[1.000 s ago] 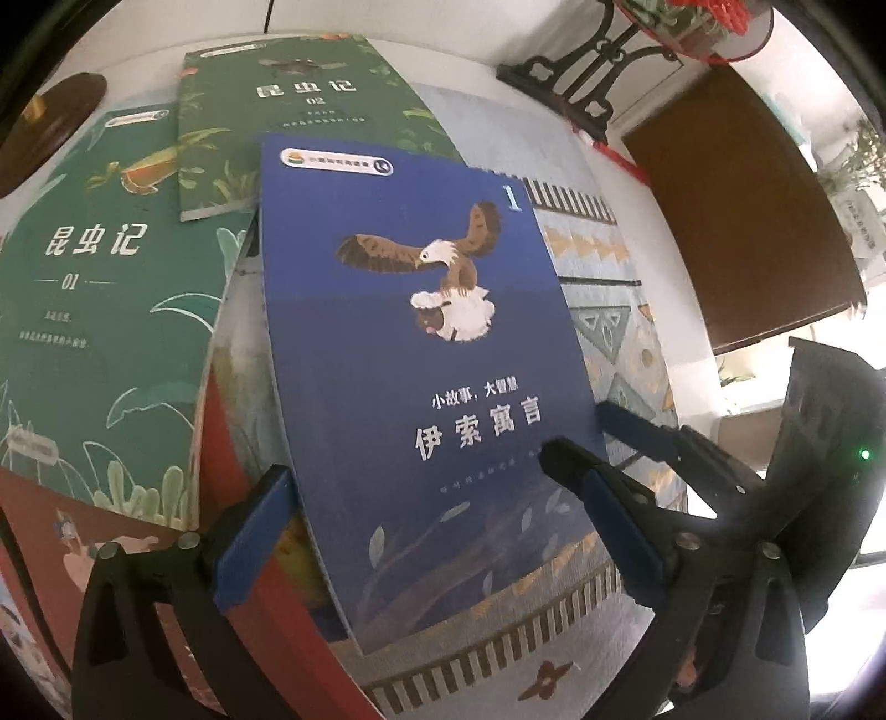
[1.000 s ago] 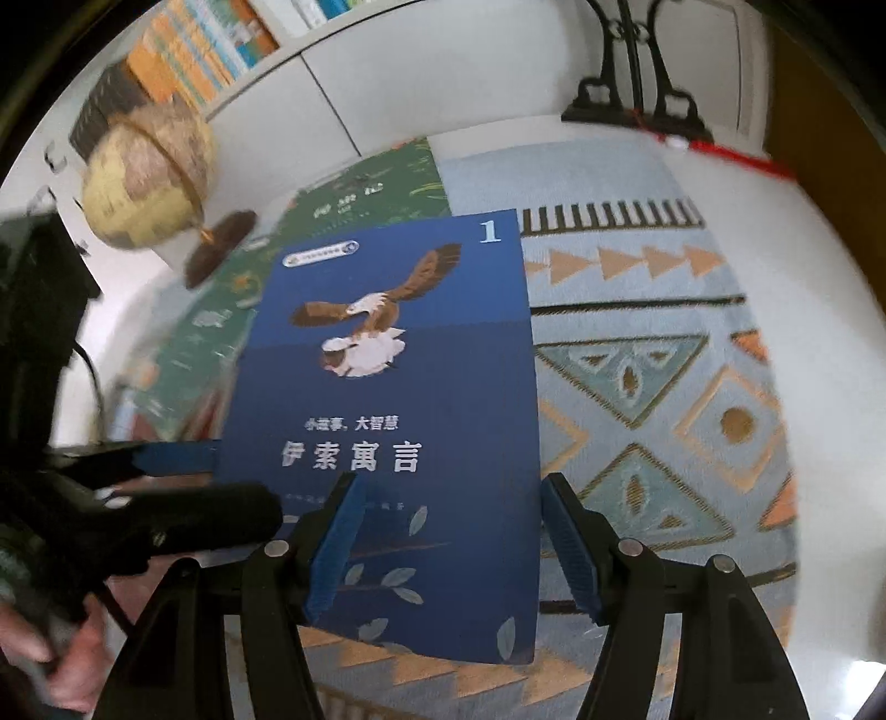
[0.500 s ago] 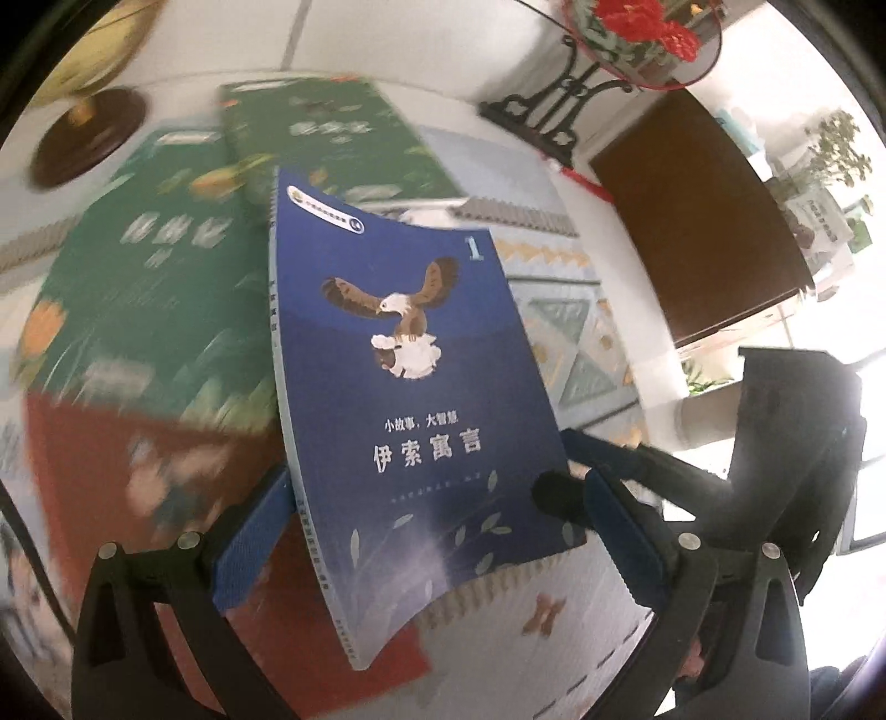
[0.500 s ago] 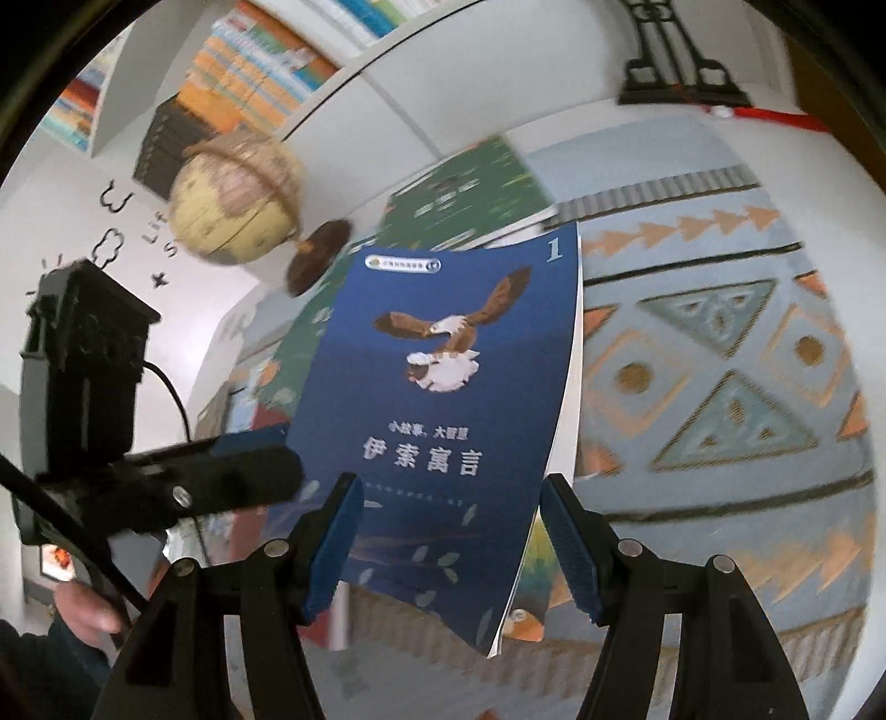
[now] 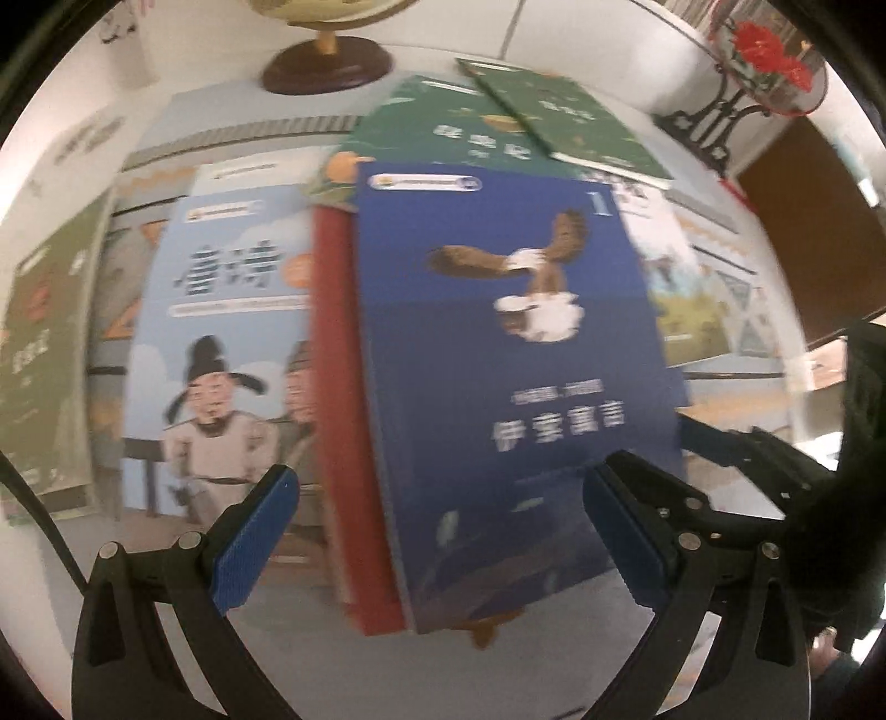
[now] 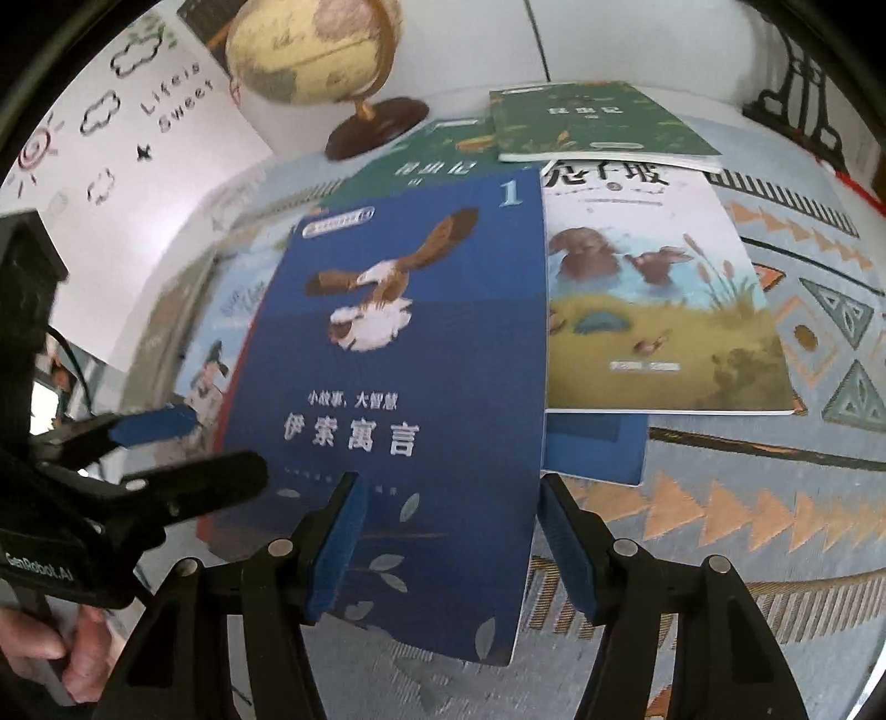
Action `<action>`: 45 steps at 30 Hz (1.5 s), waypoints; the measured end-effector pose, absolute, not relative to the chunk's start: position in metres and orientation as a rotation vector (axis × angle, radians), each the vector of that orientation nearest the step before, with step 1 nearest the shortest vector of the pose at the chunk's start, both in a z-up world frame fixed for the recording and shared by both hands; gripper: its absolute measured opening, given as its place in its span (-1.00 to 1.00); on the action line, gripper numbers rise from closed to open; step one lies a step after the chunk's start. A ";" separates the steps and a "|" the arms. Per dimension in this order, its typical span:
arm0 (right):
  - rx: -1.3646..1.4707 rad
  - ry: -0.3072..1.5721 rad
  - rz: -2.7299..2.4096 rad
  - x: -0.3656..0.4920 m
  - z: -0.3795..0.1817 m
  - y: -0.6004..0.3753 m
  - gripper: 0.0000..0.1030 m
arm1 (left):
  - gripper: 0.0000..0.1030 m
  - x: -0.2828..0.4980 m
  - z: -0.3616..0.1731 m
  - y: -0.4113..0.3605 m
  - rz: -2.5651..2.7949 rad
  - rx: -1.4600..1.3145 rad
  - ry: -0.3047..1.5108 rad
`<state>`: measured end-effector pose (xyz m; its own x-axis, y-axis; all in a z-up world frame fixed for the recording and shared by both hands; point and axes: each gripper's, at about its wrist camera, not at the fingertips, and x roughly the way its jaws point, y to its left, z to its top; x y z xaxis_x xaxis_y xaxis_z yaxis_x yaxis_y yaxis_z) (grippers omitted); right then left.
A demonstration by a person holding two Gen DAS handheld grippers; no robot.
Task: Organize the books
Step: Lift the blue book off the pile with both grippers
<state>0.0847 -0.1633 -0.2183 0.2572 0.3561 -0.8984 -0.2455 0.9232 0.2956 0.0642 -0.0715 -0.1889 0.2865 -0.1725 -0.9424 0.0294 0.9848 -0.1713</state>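
A dark blue book [image 6: 398,343] with an eagle on its cover hangs tilted above the scattered books. My right gripper [image 6: 449,482] is shut on its lower right part. The left pad lies over the cover and the right finger sits against the book's right edge. In the left wrist view the blue book [image 5: 498,360] fills the middle, and my left gripper [image 5: 443,482] stands open around it with a gap at its left pad. A red book [image 5: 332,387] lies under the blue one.
On the patterned cloth [image 6: 775,498] lie two green books [image 6: 598,122], a rabbit picture book [image 6: 659,310], a light blue poetry book [image 5: 221,343] and an olive book [image 5: 39,343]. A globe [image 6: 315,50] stands at the back, an iron flower stand [image 5: 764,50] at the back right.
The blue book left the pile and travelled leftward with both grippers. The rabbit book it covered now shows, and the globe and light blue book have come into view.
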 end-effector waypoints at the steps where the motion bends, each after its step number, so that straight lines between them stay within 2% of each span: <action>1: 0.107 1.251 0.407 0.085 -0.220 -0.162 0.22 | 0.97 0.064 -0.189 -0.069 -0.098 -0.105 1.268; 10: 0.130 1.259 0.390 0.087 -0.224 -0.160 0.25 | 0.97 0.053 -0.196 -0.037 0.021 -0.067 1.275; 21: 0.131 1.279 0.386 0.088 -0.225 -0.158 0.37 | 0.97 0.058 -0.199 -0.033 -0.100 -0.254 1.287; 36: 0.120 1.285 0.374 0.091 -0.230 -0.149 0.47 | 0.97 0.059 -0.194 -0.033 -0.034 -0.150 1.271; 45: 0.123 1.271 0.312 0.092 -0.231 -0.159 0.47 | 0.97 0.059 -0.201 -0.022 -0.255 -0.352 1.212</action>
